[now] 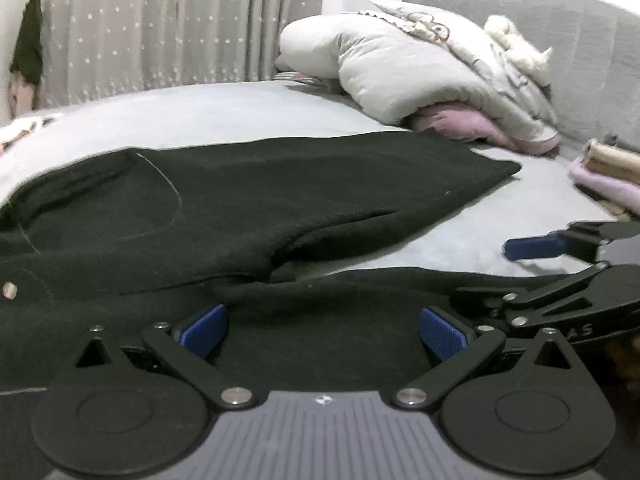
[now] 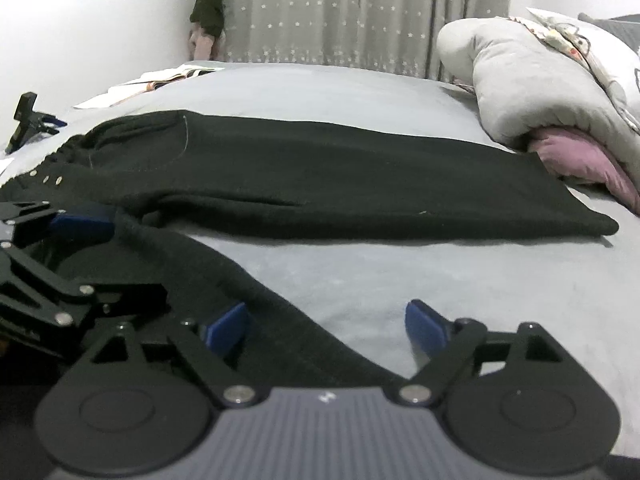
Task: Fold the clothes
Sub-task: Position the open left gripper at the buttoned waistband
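Black trousers (image 1: 280, 200) lie spread across the grey bed (image 1: 200, 112), one leg stretched out to the right (image 2: 400, 196) and the other running toward me (image 2: 248, 288). My left gripper (image 1: 323, 332) hangs low over the near black cloth; it is open, its blue pads (image 1: 204, 330) wide apart with nothing pinched. My right gripper (image 2: 326, 328) is also open, its left pad (image 2: 226, 328) over the edge of the near leg and its right pad over bare sheet. Each gripper shows in the other's view: the right one (image 1: 532, 248), the left one (image 2: 80, 220).
A heaped white quilt (image 1: 420, 60) over a pink blanket (image 1: 472, 124) fills the bed's far right. Folded clothes (image 1: 608, 168) sit at the right edge. Papers (image 2: 160, 78) and a black clip stand (image 2: 24, 120) lie at the far left. A starred curtain (image 2: 340, 12) hangs behind.
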`<move>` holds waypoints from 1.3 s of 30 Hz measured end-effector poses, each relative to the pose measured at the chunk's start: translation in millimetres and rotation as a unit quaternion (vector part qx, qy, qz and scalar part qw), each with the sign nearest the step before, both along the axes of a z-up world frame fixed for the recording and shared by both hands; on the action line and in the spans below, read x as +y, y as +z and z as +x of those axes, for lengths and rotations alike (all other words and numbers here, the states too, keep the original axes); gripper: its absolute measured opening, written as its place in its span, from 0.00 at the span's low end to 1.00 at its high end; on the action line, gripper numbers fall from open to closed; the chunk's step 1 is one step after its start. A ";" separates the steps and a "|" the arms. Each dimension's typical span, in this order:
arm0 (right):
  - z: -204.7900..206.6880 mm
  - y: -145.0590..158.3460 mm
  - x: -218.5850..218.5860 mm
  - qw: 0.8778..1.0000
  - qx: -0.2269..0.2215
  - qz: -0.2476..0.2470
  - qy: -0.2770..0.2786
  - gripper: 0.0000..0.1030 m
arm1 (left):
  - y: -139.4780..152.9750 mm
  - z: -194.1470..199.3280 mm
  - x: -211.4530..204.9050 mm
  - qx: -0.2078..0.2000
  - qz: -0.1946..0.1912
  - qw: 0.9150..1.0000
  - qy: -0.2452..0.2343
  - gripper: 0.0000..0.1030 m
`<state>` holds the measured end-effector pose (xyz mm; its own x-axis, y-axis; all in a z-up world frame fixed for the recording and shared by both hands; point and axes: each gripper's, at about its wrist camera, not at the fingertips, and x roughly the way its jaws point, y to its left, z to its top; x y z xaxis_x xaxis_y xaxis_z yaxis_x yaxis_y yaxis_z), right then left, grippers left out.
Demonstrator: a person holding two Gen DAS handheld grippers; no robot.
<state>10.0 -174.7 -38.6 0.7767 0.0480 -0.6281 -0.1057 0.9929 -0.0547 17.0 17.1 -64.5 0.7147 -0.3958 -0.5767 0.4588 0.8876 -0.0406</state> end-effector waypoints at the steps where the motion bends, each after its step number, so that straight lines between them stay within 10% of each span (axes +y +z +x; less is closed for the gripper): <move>1: -1.3 1.3 -0.1 1.000 0.001 -0.001 -0.002 0.90 | 2.6 -1.0 -1.9 -0.001 0.009 1.000 0.004 1.00; 23: 20.8 18.5 17.5 0.999 0.018 0.036 0.019 1.00 | 18.9 77.3 118.2 0.013 0.039 0.974 0.222 1.00; 39: 98.8 53.8 107.1 0.997 -0.026 -0.007 0.077 1.00 | 21.0 129.3 127.1 -0.027 0.103 0.968 0.226 1.00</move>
<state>108.8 -67.5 15.1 0.7924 0.1602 -0.5886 -0.2530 0.9643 -0.0782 146.3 144.3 -43.5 0.8191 0.0837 -0.5675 0.0189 0.9848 0.1725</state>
